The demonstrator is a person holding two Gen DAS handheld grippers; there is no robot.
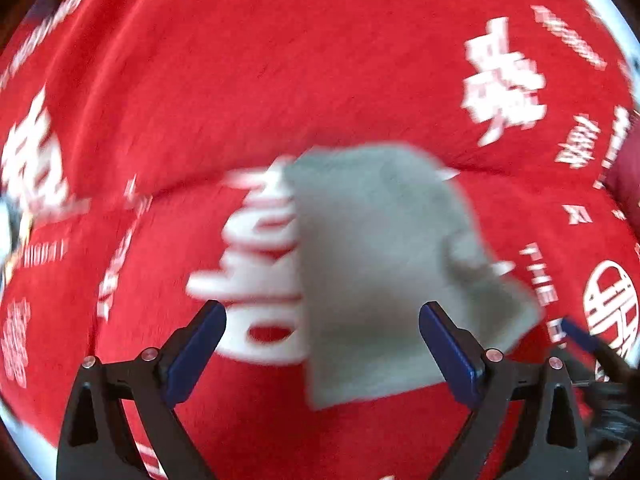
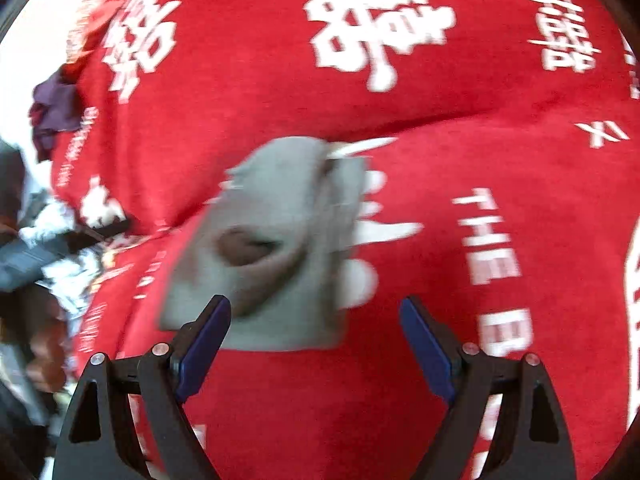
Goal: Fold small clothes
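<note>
Red plush blanket with white printed characters point(image 1: 280, 80) covers whole surface, creased across middle. Small grey knit garment point(image 1: 380, 272) lies folded near blanket middle, opening facing right wrist camera point(image 2: 244, 248). Left gripper point(image 1: 322, 344) angled down over garment's near edge, blue-padded fingers point(image 1: 196, 354) spread wide, holding nothing. Right gripper point(image 2: 316, 344) likewise low, fingers point(image 2: 426, 354) spread, empty, left finger just over garment's near edge. Readable print: "THE", "XI"; double-happiness characters. Both views blurred.
</note>
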